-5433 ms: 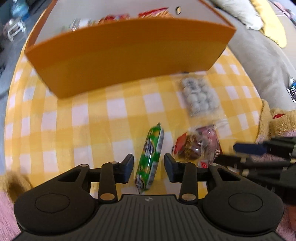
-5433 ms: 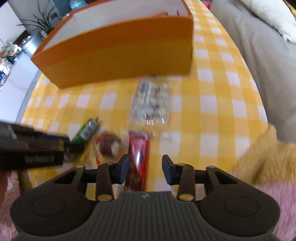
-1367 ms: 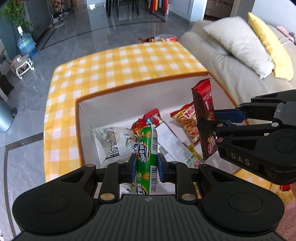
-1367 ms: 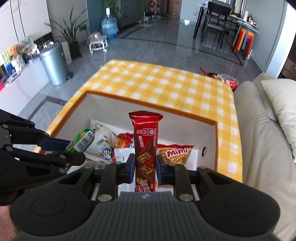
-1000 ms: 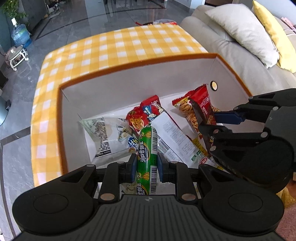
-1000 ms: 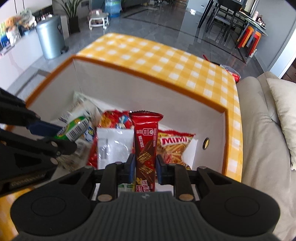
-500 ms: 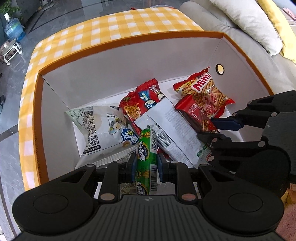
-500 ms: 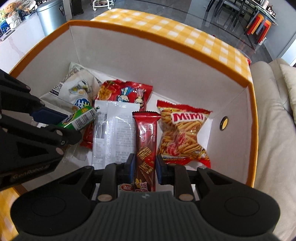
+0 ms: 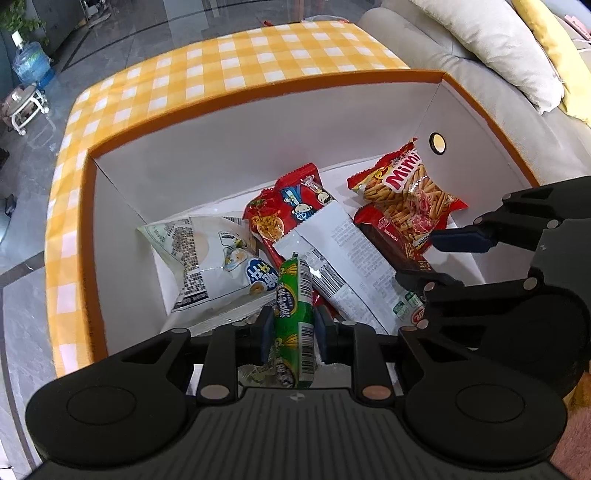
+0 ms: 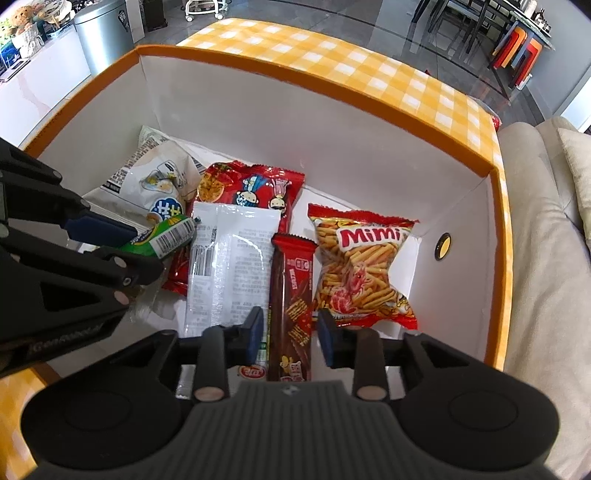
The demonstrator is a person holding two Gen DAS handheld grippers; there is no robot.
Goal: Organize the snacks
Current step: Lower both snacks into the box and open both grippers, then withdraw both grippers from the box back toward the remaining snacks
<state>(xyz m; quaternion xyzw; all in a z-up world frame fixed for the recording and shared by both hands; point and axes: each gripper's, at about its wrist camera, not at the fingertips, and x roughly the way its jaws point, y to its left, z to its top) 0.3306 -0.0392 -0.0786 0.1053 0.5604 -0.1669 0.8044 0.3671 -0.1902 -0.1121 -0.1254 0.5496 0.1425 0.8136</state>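
Observation:
My left gripper [image 9: 291, 328] is shut on a green sausage snack [image 9: 293, 314] and holds it low inside the orange box [image 9: 258, 92], over a white packet [image 9: 343, 258]. My right gripper [image 10: 290, 332] is open; the red chocolate wafer bar [image 10: 291, 295] lies between its parted fingers on the box floor, beside the Mimi snack bag [image 10: 360, 266]. The bar also shows in the left wrist view [image 9: 391, 243]. The sausage tip shows in the right wrist view [image 10: 166, 236], with the left gripper [image 10: 122, 247] at the left.
The box also holds a white-blue bag [image 9: 210, 254] and a red cartoon bag [image 9: 295, 203]. It stands on a yellow checked tablecloth [image 9: 240, 62]. A grey sofa [image 9: 461, 48] with cushions is to the right. A metal bin [image 10: 103, 33] stands beyond the table.
Both grippers have gone lower into the box. My right gripper has opened and let go of the wafer bar, which now lies on the box floor. The left still grips the sausage.

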